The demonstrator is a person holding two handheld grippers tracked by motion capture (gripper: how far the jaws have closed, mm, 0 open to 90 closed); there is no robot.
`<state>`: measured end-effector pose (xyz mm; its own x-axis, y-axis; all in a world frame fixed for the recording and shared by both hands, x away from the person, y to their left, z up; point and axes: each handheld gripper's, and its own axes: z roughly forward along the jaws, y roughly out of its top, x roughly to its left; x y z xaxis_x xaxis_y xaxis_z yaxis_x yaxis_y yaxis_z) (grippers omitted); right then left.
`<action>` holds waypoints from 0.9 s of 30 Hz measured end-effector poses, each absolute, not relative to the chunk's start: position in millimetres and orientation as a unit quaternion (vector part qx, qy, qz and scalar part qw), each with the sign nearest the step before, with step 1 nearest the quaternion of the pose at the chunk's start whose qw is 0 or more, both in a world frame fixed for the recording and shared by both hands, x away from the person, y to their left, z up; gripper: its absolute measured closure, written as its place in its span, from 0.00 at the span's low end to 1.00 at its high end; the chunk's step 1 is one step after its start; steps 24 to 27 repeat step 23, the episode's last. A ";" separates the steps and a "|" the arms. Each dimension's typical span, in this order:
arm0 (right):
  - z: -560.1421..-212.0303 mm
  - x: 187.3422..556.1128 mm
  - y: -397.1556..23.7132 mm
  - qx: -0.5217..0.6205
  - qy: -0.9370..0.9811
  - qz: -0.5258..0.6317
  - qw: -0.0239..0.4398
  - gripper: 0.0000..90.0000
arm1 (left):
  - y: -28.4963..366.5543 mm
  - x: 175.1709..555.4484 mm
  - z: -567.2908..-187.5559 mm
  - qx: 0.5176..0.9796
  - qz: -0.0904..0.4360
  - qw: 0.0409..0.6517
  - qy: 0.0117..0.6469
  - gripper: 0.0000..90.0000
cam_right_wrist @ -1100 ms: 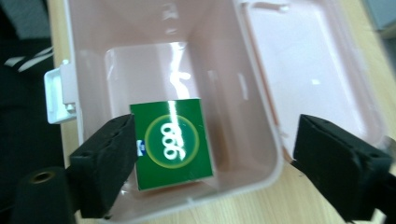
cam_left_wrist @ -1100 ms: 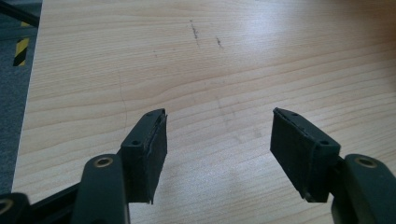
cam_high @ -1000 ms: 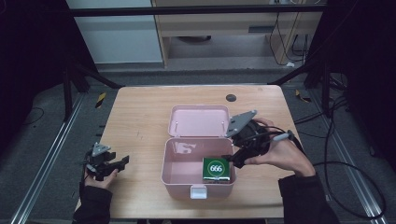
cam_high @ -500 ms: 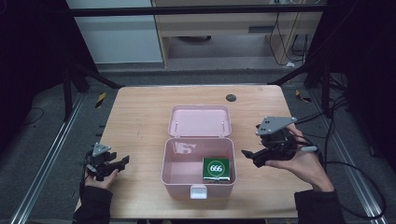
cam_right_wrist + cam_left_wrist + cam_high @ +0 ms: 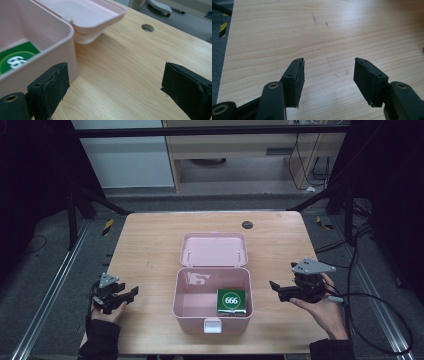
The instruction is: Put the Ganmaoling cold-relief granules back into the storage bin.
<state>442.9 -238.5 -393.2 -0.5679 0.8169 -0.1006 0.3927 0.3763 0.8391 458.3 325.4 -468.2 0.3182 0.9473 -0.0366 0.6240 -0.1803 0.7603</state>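
The green "666" pack (image 5: 231,300) lies inside the open pink box (image 5: 186,292), apart from the right gripper (image 5: 278,290) and left gripper (image 5: 131,293), both spread wide and empty.

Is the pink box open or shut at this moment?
Open. The pink box has its lid laid back flat on the table behind it, and the green pack inside shows.

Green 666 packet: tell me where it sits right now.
In the high view, the green packet lies flat inside the open pink box, in its near right corner, just left of the right gripper.
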 end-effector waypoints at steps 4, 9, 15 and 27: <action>-410.5 447.7 -248.0 0.409 0.784 0.388 0.260 0.08 | 325.2 458.0 -468.3 0.733 0.231 0.350 0.535 0.48; -435.1 451.5 -262.9 0.446 0.766 0.383 0.260 0.08 | 325.1 458.4 -469.8 0.735 0.232 0.347 0.535 0.50; -454.6 453.6 -281.9 0.490 0.734 0.387 0.266 0.07 | 326.8 458.9 -471.9 0.734 0.236 0.342 0.538 0.50; -471.8 457.1 -291.8 0.512 0.731 0.361 0.270 0.06 | 326.5 460.3 -475.7 0.733 0.242 0.336 0.540 0.43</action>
